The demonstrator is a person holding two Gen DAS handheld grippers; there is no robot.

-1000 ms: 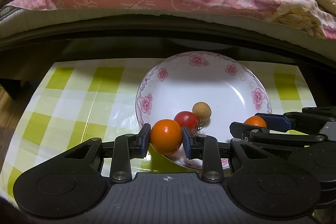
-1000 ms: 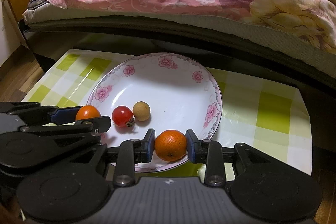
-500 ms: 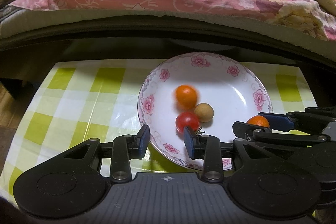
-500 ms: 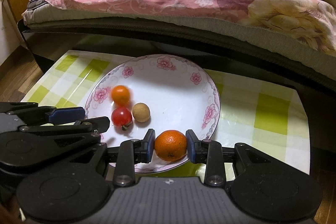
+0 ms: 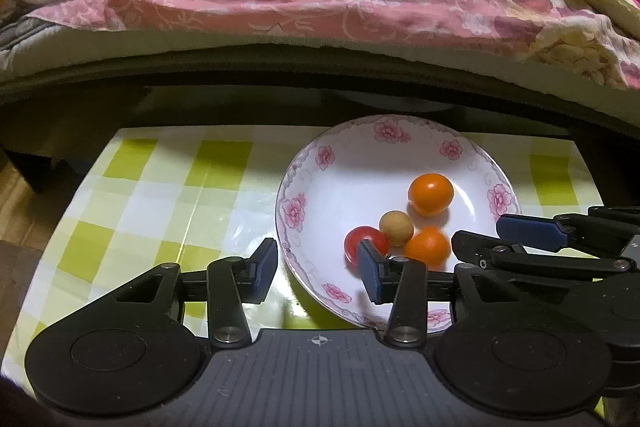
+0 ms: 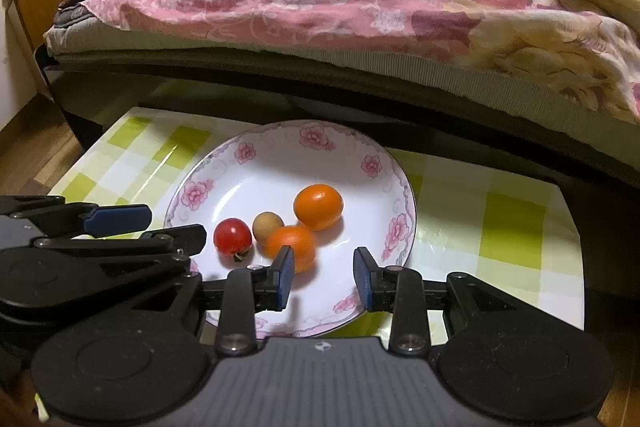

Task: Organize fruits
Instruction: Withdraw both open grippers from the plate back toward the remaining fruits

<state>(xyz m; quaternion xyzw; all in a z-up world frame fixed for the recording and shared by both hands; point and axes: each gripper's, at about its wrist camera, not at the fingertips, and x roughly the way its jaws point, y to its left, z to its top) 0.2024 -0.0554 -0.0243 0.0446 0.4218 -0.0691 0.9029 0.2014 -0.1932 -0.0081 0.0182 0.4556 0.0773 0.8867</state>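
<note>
1. Left wrist view: left claw (image 5: 316, 269) gapes with nothing held, its jaws having just been opening; its right pad hides part of the red tomato (image 5: 362, 241).
2. Right claw (image 6: 323, 273) stands open and holds nothing (the log lags).
3. Two oranges (image 6: 318, 207) (image 6: 294, 243) and a tan fruit (image 6: 267, 225) sit mid-frame on the flowered plate (image 6: 280, 147).
4. Worktop (image 6: 508, 227) edges are cut off.

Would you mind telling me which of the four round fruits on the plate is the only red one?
It is the cherry tomato, leftmost in the right wrist view, beside the tan fruit; the other two are orange.
</note>
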